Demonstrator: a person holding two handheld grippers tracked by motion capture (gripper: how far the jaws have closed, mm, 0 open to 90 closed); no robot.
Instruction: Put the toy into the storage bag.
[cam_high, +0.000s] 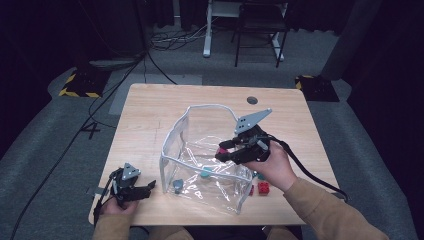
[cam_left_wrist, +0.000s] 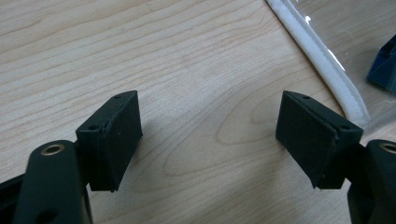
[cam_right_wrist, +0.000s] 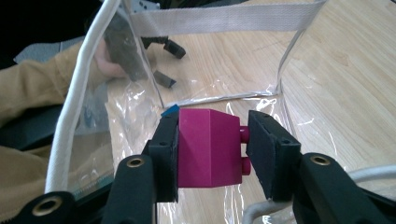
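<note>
A magenta brick (cam_right_wrist: 205, 149) sits between the jaws of my right gripper (cam_right_wrist: 214, 135), one pad flat on its side and the other against its studs. In the high view the right gripper (cam_high: 224, 151) holds that brick (cam_high: 221, 150) over the open top of a clear plastic bag with white edging (cam_high: 210, 106). My left gripper (cam_high: 142, 190) rests near the table's front left corner, just left of the bag. Its jaws (cam_left_wrist: 208, 135) stand wide apart over bare wood with nothing between them.
A teal piece (cam_high: 205, 173) and a grey-blue piece (cam_high: 178, 184) lie inside the bag. A red brick (cam_high: 263, 187) and a green piece (cam_high: 260, 176) lie on the table right of the bag, under my right wrist. The bag's white seam (cam_left_wrist: 322, 56) runs close to the left gripper.
</note>
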